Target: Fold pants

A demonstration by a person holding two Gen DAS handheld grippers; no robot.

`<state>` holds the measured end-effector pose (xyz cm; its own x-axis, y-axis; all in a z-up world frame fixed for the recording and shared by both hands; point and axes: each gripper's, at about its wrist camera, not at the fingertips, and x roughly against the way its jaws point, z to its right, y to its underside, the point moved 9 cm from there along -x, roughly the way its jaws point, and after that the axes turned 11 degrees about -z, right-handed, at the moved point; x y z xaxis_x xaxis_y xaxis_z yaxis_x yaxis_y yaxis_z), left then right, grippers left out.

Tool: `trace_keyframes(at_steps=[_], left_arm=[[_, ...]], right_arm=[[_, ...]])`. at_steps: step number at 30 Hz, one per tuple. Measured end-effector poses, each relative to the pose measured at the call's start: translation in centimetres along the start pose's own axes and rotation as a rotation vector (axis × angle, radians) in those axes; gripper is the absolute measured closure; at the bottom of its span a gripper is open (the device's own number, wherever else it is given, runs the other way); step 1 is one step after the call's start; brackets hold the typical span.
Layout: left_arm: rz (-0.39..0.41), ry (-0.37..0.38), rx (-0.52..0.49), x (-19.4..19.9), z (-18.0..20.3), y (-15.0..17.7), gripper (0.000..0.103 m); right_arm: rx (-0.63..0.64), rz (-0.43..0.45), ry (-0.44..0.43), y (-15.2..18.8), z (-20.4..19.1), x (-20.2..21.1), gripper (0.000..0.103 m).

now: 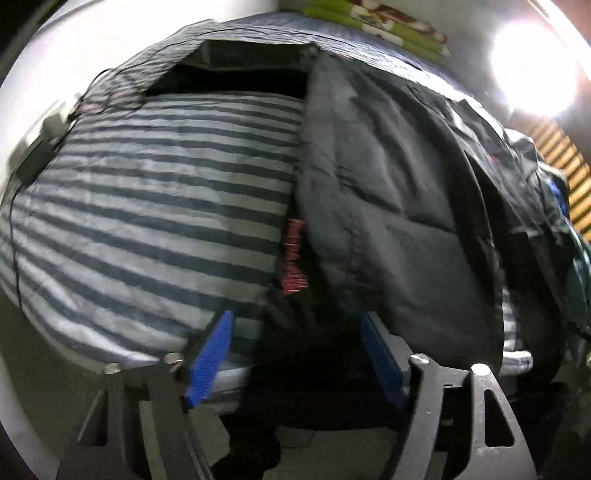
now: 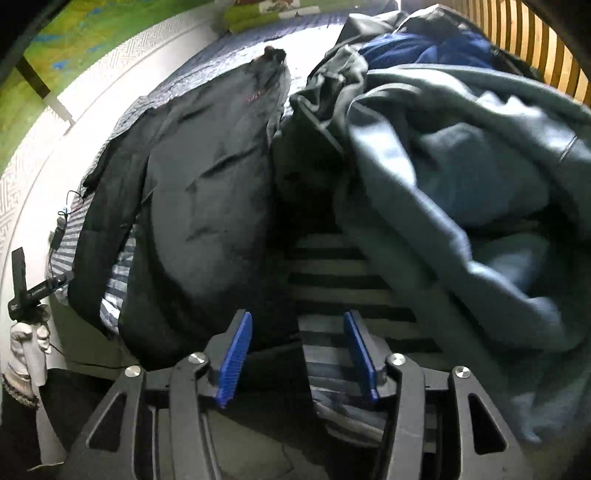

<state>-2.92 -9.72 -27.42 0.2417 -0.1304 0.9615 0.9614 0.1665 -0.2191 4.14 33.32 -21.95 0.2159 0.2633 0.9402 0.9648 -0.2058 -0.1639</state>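
Dark grey pants (image 1: 388, 206) lie lengthwise on the striped bed sheet (image 1: 147, 206), with a strip of red lettering (image 1: 294, 254) along their left edge. My left gripper (image 1: 297, 354) is open at the bed's near edge, and the near end of the pants hangs dark between its blue pads (image 1: 214, 358). In the right wrist view the same pants (image 2: 207, 206) lie left of centre. My right gripper (image 2: 299, 358) is open just right of them, over the striped sheet (image 2: 332, 280), with the pants' edge by its left pad (image 2: 236, 362).
A heap of grey-teal clothes (image 2: 461, 166) with a blue garment (image 2: 417, 48) fills the bed's right side. A slatted wooden panel (image 2: 517, 44) stands behind it. Folded green patterned bedding (image 1: 376, 22) lies at the far end. A cable and small device (image 1: 51, 125) sit at the left edge.
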Motion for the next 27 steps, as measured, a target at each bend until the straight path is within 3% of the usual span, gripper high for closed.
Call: trace_keyframes(at_steps=[2, 3, 4, 5, 6, 11, 13, 14, 15, 17, 19, 21, 27], left_arm=[[-0.019, -0.027, -0.018, -0.7, 0.8, 0.0, 0.089], [-0.017, -0.04, -0.027, -0.8, 1.1, -0.1, 0.099], [-0.015, -0.05, -0.03, -0.6, 1.4, -0.1, 0.099], [-0.008, -0.058, -0.029, -0.2, 1.6, -0.2, 0.1], [0.01, -0.065, -0.029, 0.7, 1.5, -0.2, 0.1], [0.106, -0.146, -0.038, 5.4, 0.1, -0.9, 0.099], [0.085, -0.141, -0.03, 5.1, -0.2, -0.8, 0.093], [0.058, -0.139, -0.037, 4.6, -0.1, -0.7, 0.084], [0.028, -0.12, -0.054, 4.1, 0.3, -0.3, 0.07], [0.035, -0.112, -0.078, 4.0, 1.0, 0.3, 0.054], [0.065, -0.141, -0.084, 4.5, 1.1, 0.9, 0.053], [0.092, -0.142, -0.051, 5.4, 0.9, 1.8, 0.053], [0.128, -0.03, -0.115, 6.4, 4.6, 4.0, 0.051]], right_arm=[[-0.003, -0.02, -0.042, 0.0, -0.5, -1.0, 0.054], [-0.003, -0.028, -0.064, 0.0, -0.9, -1.3, 0.058], [-0.005, -0.038, -0.076, 0.1, -1.3, -1.7, 0.08], [-0.008, -0.047, -0.073, 0.2, -1.5, -1.9, 0.092], [-0.01, -0.041, -0.08, 0.3, -1.8, -1.4, 0.097], [-0.031, 0.084, -0.04, -0.4, -0.7, 4.1, 0.099], [-0.04, 0.112, -0.014, -0.8, 0.4, 5.1, 0.099], [-0.031, 0.107, -0.02, -0.8, 0.4, 5.0, 0.099], [-0.035, 0.091, -0.025, -0.8, 0.3, 4.8, 0.097], [-0.035, 0.041, -0.056, -0.4, 0.0, 4.0, 0.094], [-0.032, 0.022, -0.063, 0.2, 0.2, 3.5, 0.067], [-0.032, 0.033, -0.046, 0.8, 0.9, 3.5, 0.053], [-0.016, -0.017, -0.024, 3.2, 2.4, 2.0, 0.051]])
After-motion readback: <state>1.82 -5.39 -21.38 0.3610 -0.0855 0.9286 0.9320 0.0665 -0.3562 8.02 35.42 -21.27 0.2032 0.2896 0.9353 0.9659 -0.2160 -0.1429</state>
